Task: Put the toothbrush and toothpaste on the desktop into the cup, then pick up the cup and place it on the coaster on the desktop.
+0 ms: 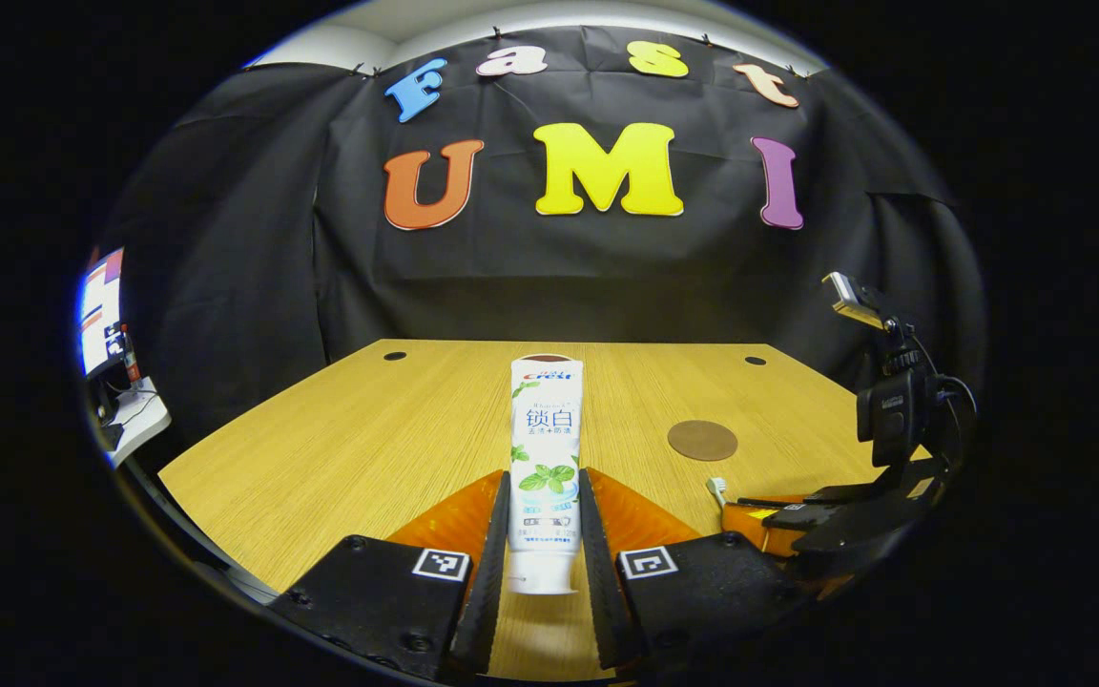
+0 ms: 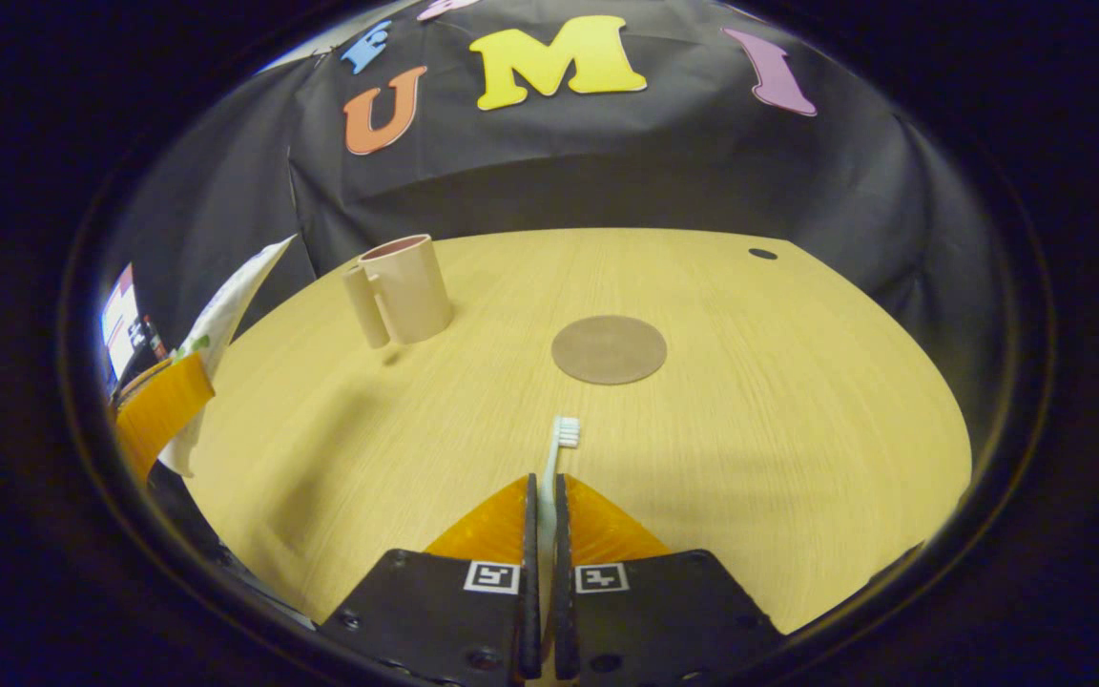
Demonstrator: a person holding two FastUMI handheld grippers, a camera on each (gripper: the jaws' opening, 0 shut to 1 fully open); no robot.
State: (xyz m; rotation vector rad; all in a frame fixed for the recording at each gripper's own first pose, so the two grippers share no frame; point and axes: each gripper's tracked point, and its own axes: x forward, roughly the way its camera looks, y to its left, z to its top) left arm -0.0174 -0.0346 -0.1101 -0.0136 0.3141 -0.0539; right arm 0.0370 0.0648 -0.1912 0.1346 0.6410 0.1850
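Between the left tongs [image 1: 545, 534]: toothpaste [image 1: 546, 458], clamped on both flanks, cap end nearest the camera, crimped end away; long axis ran fwd along the fingers, toward the booth wall. In the right gripper view, seen as held up off the worktop [image 2: 798, 429], tube [image 2: 225, 324] tilted, crimp end highest. Between the right tongs [image 2: 542, 534]: toothbrush [image 2: 554, 468], pinched on the handle w/ the gap nearly closed; bristle head [image 2: 566, 431] pointed fwd, away from the camera, roughly toward the coaster [image 2: 609, 349]; long axis in line w/ the fingers. Couldn't tell whether brush was clear of the wood or just skimming it.

Further out: cup [image 2: 402, 289] stood upright on the worktop, handle toward the camera, left of the coaster and well apart from it; looked empty as far as the rim showed. Coaster lay bare. From the left gripper view, right tongs [image 1: 750, 510] seen low at the right, w/ the coaster [image 1: 702, 440] beyond.

Progress, judged: both items gripped, neither in the cup yet. Left to do: drop paste + brush into cup, then lift cup and set it on coaster. Early-to-mid stage, approx.
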